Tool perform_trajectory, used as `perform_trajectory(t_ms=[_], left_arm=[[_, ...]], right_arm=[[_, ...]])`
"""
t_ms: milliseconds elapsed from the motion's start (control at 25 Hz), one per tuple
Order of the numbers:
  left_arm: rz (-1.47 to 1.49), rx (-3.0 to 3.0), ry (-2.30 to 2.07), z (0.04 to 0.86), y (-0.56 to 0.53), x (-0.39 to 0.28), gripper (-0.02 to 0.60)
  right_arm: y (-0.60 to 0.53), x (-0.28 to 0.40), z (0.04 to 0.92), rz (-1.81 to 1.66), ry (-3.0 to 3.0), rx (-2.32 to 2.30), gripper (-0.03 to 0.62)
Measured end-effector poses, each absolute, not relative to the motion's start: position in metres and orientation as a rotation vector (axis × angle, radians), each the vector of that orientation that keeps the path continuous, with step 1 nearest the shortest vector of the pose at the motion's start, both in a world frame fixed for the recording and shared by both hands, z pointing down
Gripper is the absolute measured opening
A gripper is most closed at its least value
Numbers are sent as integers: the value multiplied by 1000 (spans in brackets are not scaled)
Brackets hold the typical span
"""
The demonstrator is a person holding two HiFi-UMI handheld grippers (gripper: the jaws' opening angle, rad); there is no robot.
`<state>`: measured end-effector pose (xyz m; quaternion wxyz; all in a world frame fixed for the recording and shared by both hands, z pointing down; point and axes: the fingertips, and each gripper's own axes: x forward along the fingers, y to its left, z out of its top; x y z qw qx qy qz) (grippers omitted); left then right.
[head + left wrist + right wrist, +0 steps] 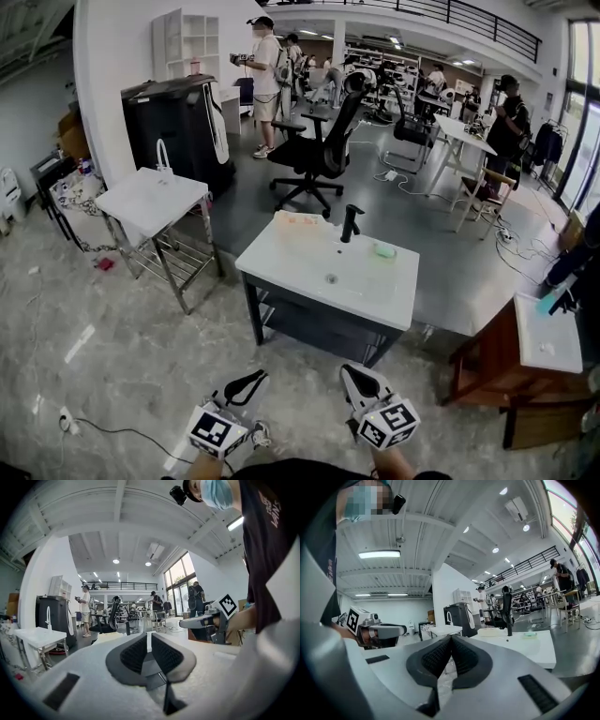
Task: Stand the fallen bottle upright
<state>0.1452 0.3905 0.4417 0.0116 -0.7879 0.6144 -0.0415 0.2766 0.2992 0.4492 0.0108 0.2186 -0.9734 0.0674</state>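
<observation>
A white sink counter (pixel 309 267) with a black faucet (pixel 351 223) stands in front of me. At its far left corner a pale, clear bottle (pixel 301 222) lies flat; it also shows as a low pale shape, the same bottle (pixel 494 632). A small green thing (pixel 384 250) rests to the right of the faucet. My left gripper (pixel 246 382) and right gripper (pixel 354 375) hang side by side short of the counter's near edge, both level. The left gripper's (pixel 149 637) jaws are shut with nothing between them. The right gripper's (pixel 450 639) jaws are likewise shut and empty.
A second white sink stand (pixel 150 199) is at the left, with a black cabinet (pixel 183 122) behind it. A black office chair (pixel 314 155) stands beyond the counter. A wooden table (pixel 487 366) sits at the right. Several people stand further back. A cable (pixel 103 431) runs over the floor.
</observation>
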Motion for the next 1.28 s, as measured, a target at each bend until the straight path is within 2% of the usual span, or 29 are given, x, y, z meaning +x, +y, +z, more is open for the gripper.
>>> perform_trajectory(t_ms=[160,200,240,280,320,360,640,1280], left_arm=[[-151,-2480,1881,441,376,134,26],[-147,-2488,1884,441,372,130,29],[-143,-2498,1884,441,368,125,56],[-139,-2510,1880,442,364,120,133],[-137,-2519,1876,443,359,115,210],[-135,-2526,1874,444,356,109,230],[-134,-2556,1861,450,326,64,244],[-126,-2634,1805,463,271,-42,253]], right_arm=[[279,266,455,340,-3038,751,-5],[273,264,456,369,-3033,773,14],[267,261,457,393,-3025,796,93],[261,257,459,412,-3014,816,139],[256,253,460,426,-3006,831,136],[251,249,461,441,-3000,843,137],[217,213,466,651,-3012,899,193],[177,133,479,746,-2947,1097,202]])
